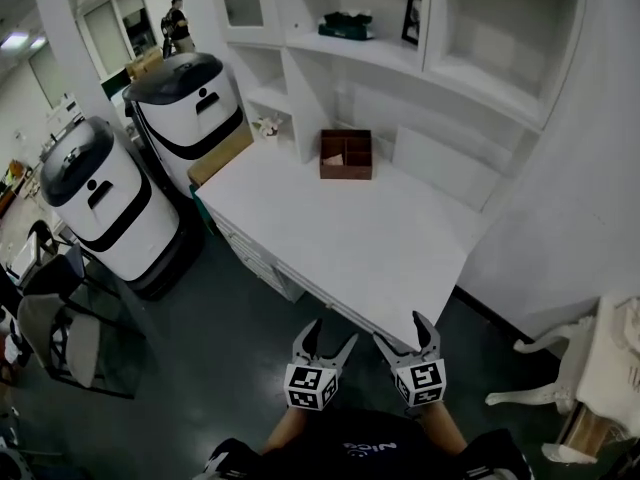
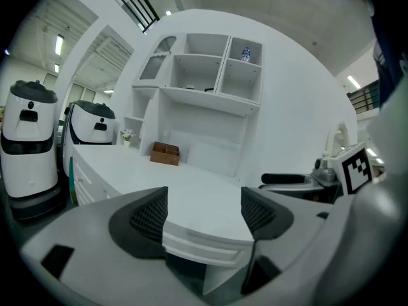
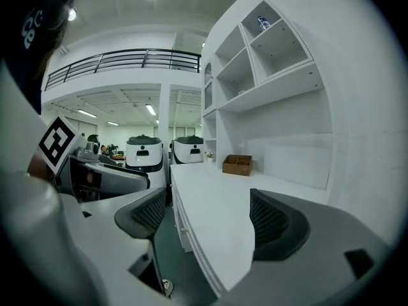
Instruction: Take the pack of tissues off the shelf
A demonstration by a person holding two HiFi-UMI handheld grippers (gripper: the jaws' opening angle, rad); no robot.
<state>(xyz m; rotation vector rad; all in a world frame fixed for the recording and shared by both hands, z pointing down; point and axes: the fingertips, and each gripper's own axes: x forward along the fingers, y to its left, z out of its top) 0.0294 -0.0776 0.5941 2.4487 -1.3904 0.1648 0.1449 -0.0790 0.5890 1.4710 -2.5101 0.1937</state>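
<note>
Hovering at the desk (image 1: 340,248) edge, left gripper (image 1: 334,331) and right gripper (image 1: 398,326) both gape empty, likely tissues (image 1: 347,25) far ahead and above on the shelf (image 1: 375,56); a long reach risks clipping the box (image 1: 346,154) or shelf lip, or nudging the pack back.

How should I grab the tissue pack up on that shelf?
Probably across the narrow width of the tissue pack, jaws on its front and back long sides, coming from the open front of the shelf, slightly above. It lies flat, lengthwise along the edge, with a picture frame to its right.
</note>
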